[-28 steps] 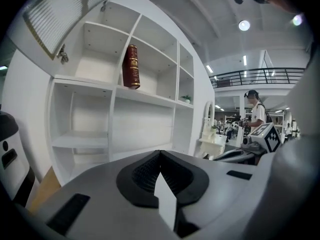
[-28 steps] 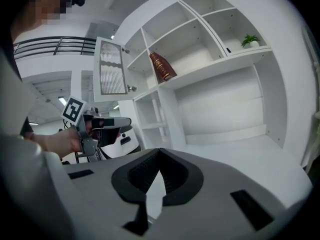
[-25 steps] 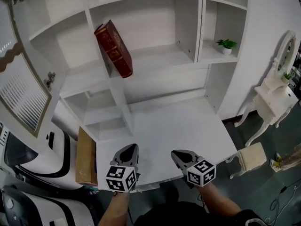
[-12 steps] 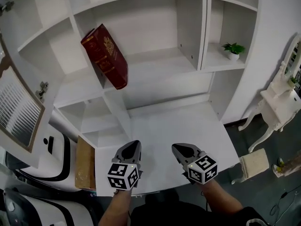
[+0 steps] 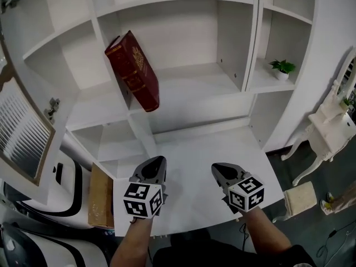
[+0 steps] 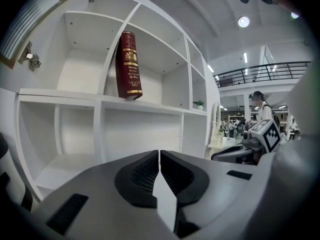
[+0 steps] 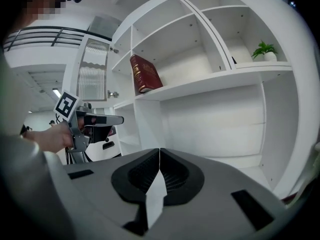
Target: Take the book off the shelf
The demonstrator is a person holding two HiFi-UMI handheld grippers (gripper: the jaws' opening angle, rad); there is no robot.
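Note:
A thick dark-red book (image 5: 133,70) with gold print leans upright against a divider on the white shelf unit (image 5: 183,88). The left gripper view has the book (image 6: 128,66) up on the shelf, and the right gripper view shows the book (image 7: 145,73) tilted. My left gripper (image 5: 153,167) hovers over the white desk (image 5: 217,143) well below the book, jaws shut with nothing between them. My right gripper (image 5: 223,171) is beside it, also shut and empty. Both point toward the shelves.
A small potted plant (image 5: 282,68) stands in the right shelf compartment. An open cabinet door (image 5: 22,127) hangs at the left. A brown box (image 5: 102,196) sits left of the desk, and a white dressing table (image 5: 334,115) and stool (image 5: 300,196) stand at the right.
Both grippers have moved forward and up toward the shelves, staying shut. The view has shifted, so the book sits slightly differently in the picture.

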